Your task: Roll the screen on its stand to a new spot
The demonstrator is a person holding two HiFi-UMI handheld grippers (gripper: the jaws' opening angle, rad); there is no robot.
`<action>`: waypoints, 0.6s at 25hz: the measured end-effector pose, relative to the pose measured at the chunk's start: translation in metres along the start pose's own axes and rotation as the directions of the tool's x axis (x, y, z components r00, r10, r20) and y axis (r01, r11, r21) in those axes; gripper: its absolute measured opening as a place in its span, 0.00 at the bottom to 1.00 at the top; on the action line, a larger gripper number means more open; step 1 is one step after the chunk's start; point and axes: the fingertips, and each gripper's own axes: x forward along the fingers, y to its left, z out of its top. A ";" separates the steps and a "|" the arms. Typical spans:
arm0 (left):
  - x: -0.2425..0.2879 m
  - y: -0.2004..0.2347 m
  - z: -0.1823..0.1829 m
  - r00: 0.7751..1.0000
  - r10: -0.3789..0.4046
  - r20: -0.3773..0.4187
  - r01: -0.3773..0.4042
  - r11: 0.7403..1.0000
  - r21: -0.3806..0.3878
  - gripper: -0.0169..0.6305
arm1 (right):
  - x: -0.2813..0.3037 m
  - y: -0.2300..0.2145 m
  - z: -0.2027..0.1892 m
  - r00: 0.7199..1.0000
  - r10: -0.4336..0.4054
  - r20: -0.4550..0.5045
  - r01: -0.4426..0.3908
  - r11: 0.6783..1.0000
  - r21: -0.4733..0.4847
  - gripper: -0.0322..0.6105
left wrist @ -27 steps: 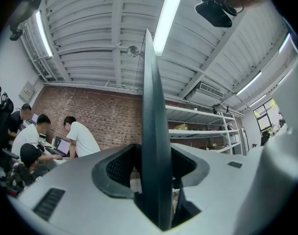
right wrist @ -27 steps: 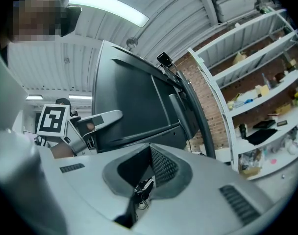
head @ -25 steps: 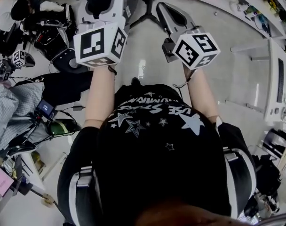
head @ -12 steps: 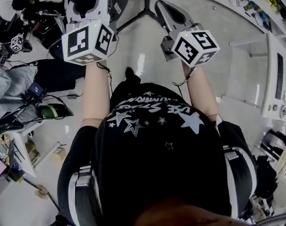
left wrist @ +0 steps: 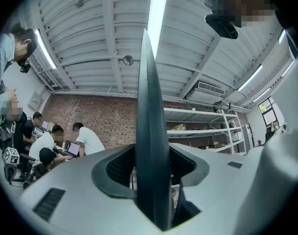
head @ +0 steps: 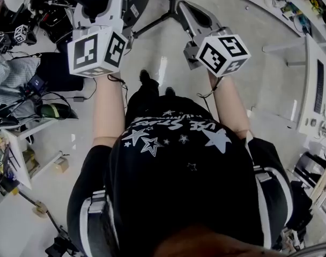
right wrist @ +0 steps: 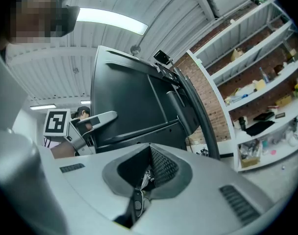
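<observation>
- Left gripper [left wrist: 151,190]: your pads clamped on side edge of screen [left wrist: 150,102]; panel upright, edge-on between them.
- Right gripper [right wrist: 143,182]: your jaws together, nothing between; screen's dark back just beyond, contact not discernible.
- Stand [head: 162,18]: legs on floor [head: 259,95], ahead of your feet.
- Progress: hold made; judged mid-roll; new spot not evident; parking left.
- Room: bare floor ahead and right; cables [head: 61,98] crowd left; white table [head: 309,90] at right edge; shelves [right wrist: 257,89] beyond.
</observation>
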 end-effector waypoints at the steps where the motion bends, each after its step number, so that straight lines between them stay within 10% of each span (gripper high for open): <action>1: -0.006 -0.002 0.002 1.000 -0.002 0.002 0.002 1.000 -0.001 0.37 | -0.003 0.002 -0.003 1.000 -0.001 -0.004 0.001 1.000 0.003 0.06; 15: -0.076 -0.019 0.026 0.997 -0.082 0.011 0.082 0.996 -0.032 0.38 | -0.041 0.058 -0.018 0.997 -0.074 0.026 0.074 0.997 0.010 0.06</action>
